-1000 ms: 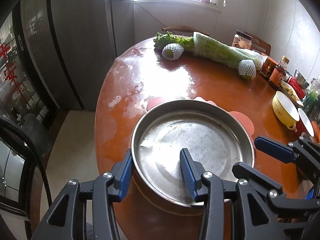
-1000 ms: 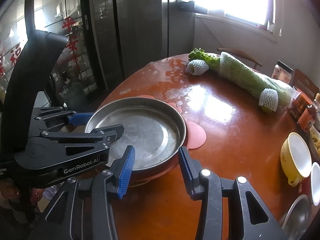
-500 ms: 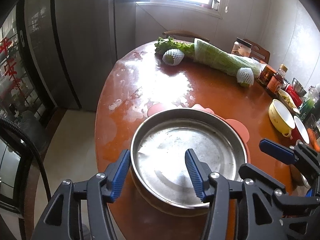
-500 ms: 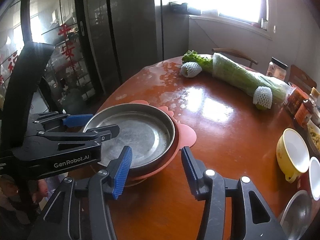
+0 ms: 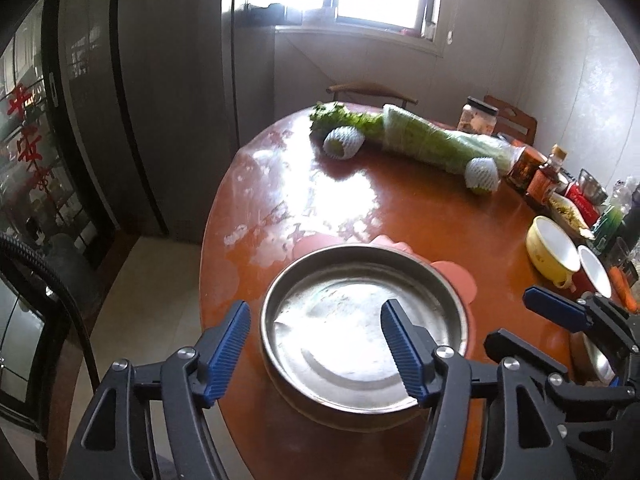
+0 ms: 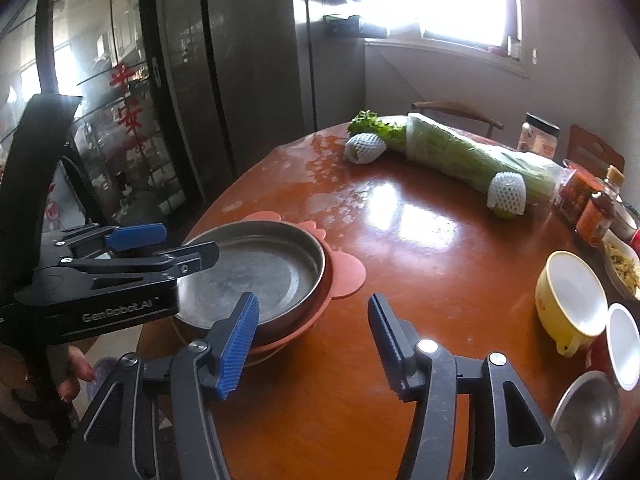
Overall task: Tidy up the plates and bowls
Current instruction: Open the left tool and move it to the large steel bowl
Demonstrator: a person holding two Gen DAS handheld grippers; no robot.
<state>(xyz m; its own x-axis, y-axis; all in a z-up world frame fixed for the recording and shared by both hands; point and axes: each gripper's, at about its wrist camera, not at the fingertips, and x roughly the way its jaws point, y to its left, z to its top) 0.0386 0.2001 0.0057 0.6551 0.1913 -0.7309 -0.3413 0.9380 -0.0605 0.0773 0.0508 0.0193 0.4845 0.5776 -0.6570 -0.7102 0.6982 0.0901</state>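
A round steel pan (image 5: 360,332) rests on a pink mat (image 5: 456,276) near the table's front left edge. My left gripper (image 5: 316,354) hangs just above the pan's near rim. Its jaws are opening, one pad outside the rim and one over the pan's floor, neither pressing. In the right wrist view the pan (image 6: 256,276) lies ahead and to the left of my right gripper (image 6: 312,340). Those jaws are opening too, and the left pad stands close to the near rim without gripping it. A yellow bowl (image 6: 572,300), a white bowl (image 6: 624,344) and a steel bowl (image 6: 588,412) sit at the right.
Wrapped greens (image 6: 472,156) and two foam-netted fruits (image 6: 506,192) lie across the far side of the orange table (image 6: 420,248). Jars and sauce bottles (image 6: 592,208) crowd the right edge. A dark cabinet (image 6: 240,60) stands behind at the left. A hand (image 6: 76,364) holds the left gripper's handle.
Both grippers' jaws have widened and let go of the pan's rim. Both have drawn back and up a little, so the pan looks smaller and farther. The pan stays on the mat.
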